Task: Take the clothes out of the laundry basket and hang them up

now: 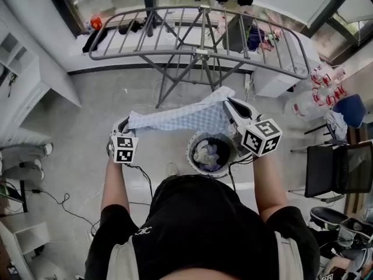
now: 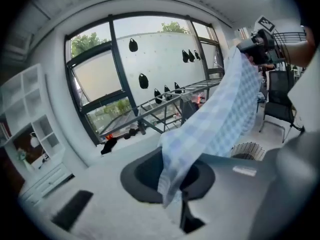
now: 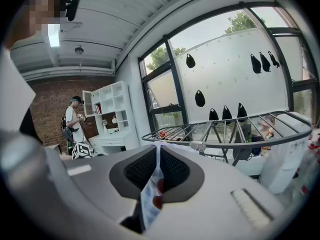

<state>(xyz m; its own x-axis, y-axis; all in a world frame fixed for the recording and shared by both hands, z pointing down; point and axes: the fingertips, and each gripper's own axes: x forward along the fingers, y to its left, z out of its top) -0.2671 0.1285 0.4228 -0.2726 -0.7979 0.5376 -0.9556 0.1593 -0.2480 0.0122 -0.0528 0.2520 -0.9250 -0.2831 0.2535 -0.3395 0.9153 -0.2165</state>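
Drying rack (image 1: 203,52): stands unfolded on the floor by the window, beyond the cloth, with its grey bars spread wide.
Cloth (image 1: 180,118): blue-checked, stretched roughly level between the two grippers. It is above and just behind the basket, and apart from the rack.
Basket (image 1: 190,154): round and white, on the floor in front of the person and between the arms, with crumpled clothes (image 1: 207,154) inside.
Right gripper (image 1: 236,111): jaws together, clamped on the cloth's right corner.
Left gripper (image 1: 125,126): jaws together, pinching the cloth's left corner.
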